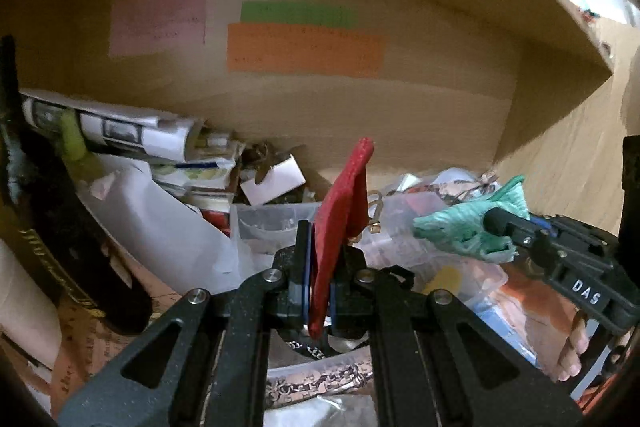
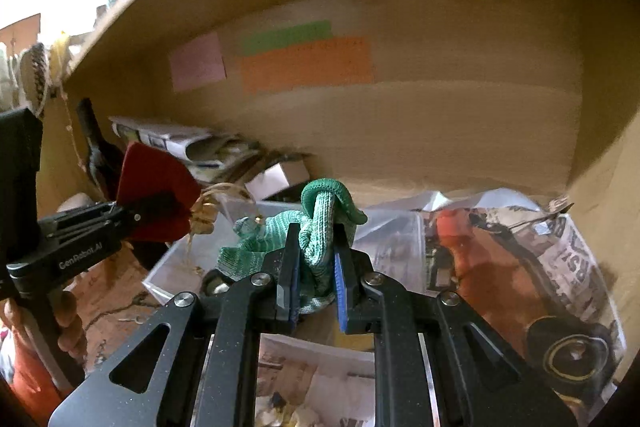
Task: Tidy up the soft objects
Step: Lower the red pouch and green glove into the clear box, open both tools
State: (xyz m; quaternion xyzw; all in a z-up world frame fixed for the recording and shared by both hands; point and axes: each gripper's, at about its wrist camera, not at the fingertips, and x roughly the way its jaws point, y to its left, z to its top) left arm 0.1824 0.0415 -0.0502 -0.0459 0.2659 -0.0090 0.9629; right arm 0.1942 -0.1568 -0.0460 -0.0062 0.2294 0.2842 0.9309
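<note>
Left tongs (image 1: 320, 291) clamp red cloth (image 1: 340, 227), right tongs (image 2: 316, 279) clamp green glove (image 2: 320, 239); both lifted over cluttered shelf. Next: find drop spot.

Red felt piece (image 1: 340, 223) upright, crumpled green knit glove (image 2: 320, 239) bunched
</note>
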